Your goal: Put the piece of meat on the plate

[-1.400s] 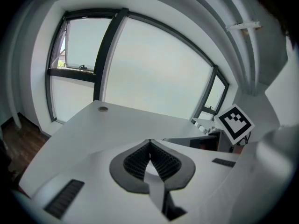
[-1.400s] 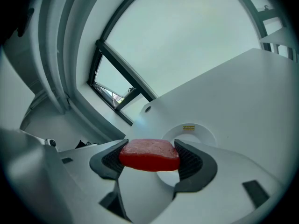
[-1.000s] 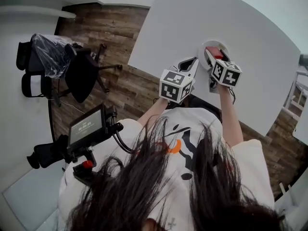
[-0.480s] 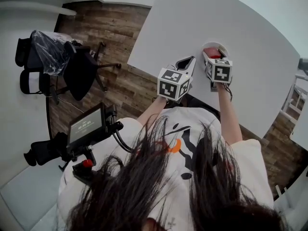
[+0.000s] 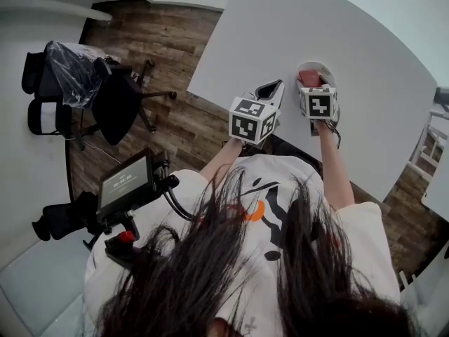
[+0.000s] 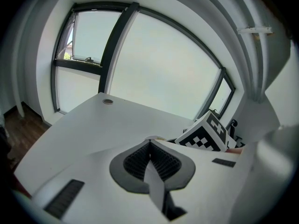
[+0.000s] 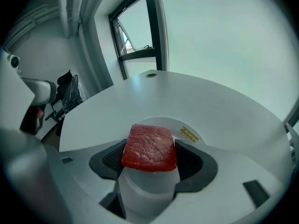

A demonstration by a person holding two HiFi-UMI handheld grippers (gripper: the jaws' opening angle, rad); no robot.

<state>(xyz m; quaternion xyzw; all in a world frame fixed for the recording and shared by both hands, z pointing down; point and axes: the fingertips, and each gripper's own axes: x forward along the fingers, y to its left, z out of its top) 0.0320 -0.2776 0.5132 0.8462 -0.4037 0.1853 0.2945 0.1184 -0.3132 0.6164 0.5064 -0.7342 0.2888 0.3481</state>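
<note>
White surface [image 7: 224, 106] is carrying the plate [image 7: 184, 125]; my right gripper [image 7: 150, 160] is clamping the meat [image 7: 149, 146] over it, ready for release; my left gripper [image 6: 149, 148] is idling, jaws together.

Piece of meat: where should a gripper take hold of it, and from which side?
By its two opposite side edges, coming in level from the near end, as the right gripper holds it over the plate. The piece of meat is a flat, level slab; those edges are parallel.

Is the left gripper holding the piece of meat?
No, the left gripper has its tongs shut on nothing; the piece of meat sits clamped in the right gripper.
</note>
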